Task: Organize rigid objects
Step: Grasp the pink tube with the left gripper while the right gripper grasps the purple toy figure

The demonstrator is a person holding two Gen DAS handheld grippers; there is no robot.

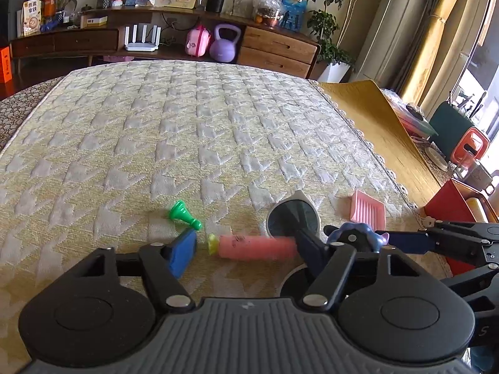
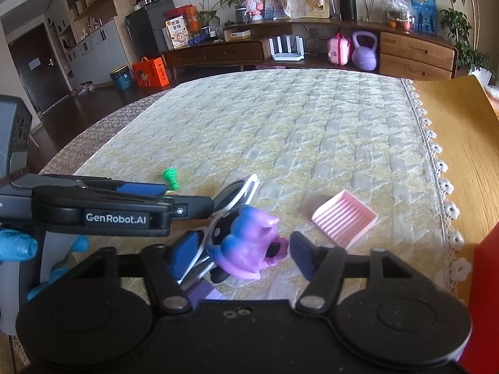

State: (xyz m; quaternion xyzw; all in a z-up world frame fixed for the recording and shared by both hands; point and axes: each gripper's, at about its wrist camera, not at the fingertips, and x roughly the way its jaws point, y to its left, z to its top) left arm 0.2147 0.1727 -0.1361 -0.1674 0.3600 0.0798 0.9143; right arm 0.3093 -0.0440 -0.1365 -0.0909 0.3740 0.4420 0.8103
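Quilted table cover [image 1: 218,118] strewn with a green pawn [image 1: 184,215], pink tube [image 1: 255,247], sunglasses [image 1: 293,215], pink tray [image 1: 368,210], purple figurine [image 2: 249,246]. Nothing sorted yet. Left gripper [image 1: 246,251] spread around tube; right gripper [image 2: 241,249] spread around figurine, not squeezing.

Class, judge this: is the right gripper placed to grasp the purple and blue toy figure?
Probably yes: the right gripper is open, and the purple and blue toy figure sits between its fingers with nothing blocking.
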